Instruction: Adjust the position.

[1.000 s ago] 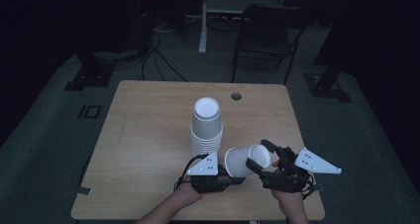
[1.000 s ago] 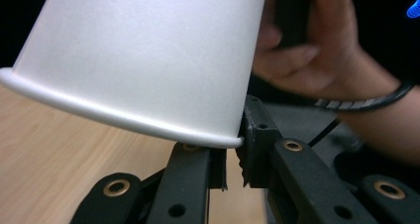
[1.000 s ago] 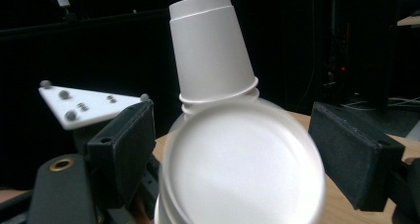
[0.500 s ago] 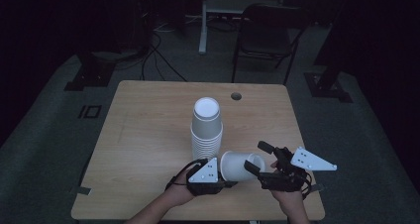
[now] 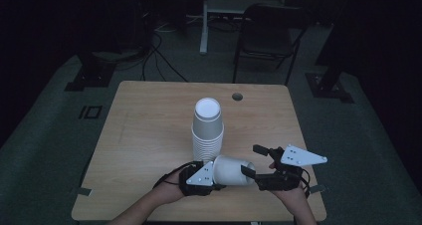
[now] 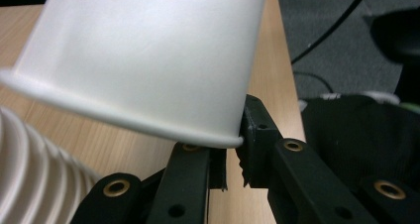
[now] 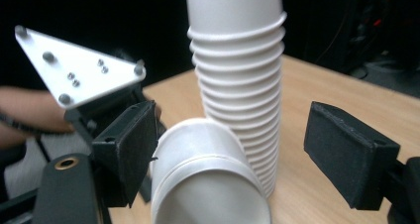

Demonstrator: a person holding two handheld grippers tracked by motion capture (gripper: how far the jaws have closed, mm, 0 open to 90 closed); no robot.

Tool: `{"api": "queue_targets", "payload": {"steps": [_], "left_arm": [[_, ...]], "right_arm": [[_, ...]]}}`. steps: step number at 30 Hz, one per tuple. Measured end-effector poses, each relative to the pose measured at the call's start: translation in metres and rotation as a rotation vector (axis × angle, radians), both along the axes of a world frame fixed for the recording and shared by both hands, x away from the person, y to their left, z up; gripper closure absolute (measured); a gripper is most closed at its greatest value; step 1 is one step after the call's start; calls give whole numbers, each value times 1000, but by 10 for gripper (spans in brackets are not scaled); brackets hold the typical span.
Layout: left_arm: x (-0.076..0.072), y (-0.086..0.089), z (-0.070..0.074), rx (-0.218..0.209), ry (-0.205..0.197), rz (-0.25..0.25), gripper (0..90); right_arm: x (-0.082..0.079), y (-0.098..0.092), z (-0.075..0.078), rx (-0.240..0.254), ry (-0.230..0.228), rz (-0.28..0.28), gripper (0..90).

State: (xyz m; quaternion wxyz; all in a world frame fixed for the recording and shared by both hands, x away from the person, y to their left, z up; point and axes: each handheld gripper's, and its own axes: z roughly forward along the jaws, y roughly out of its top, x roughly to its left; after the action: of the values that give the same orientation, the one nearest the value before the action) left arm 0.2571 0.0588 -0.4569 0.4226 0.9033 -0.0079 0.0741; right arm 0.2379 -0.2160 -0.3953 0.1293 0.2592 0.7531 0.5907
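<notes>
A tall stack of white paper cups [image 5: 207, 130] stands upright in the middle of the wooden table [image 5: 144, 130]. In front of it a single white cup [image 5: 233, 170] lies on its side between the two grippers. My left gripper [image 5: 209, 177] is shut on that cup's rim [image 6: 218, 137], with its jaws [image 6: 233, 164] pinching the lip. My right gripper [image 5: 253, 160] stands open around the cup's other end [image 7: 208, 184]. Its left pad is close to the cup wall and its right pad is well off it. The stack [image 7: 237, 95] rises just behind.
Both hands work near the table's front edge [image 5: 199, 219]. A round cable hole [image 5: 237, 96] is set in the far side of the table. A dark chair [image 5: 268, 31] and floor cables [image 5: 159, 51] lie beyond.
The lying cup has shifted a little left and lower, toward the left gripper. The right gripper's jaws now stand apart from it. Both hands have barely moved.
</notes>
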Motion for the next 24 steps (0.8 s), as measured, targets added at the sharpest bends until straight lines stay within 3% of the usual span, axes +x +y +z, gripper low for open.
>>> {"api": "queue_targets", "payload": {"steps": [6,11,18,20,24], "left_arm": [[-3,1,-6,109,-41,-22,830],[-7,-2,-10,176,-94,-28,830],[-12,-6,-12,227,-164,-31,829],[-14,-7,-11,262,-203,-35,829],[-17,-9,-12,272,-219,-37,828]], "right_arm": [[10,17,2,-197,42,99,190],[21,34,7,-355,115,180,191],[33,61,2,-521,228,235,191],[36,67,-2,-581,250,261,191],[39,81,-11,-683,305,304,213]]}}
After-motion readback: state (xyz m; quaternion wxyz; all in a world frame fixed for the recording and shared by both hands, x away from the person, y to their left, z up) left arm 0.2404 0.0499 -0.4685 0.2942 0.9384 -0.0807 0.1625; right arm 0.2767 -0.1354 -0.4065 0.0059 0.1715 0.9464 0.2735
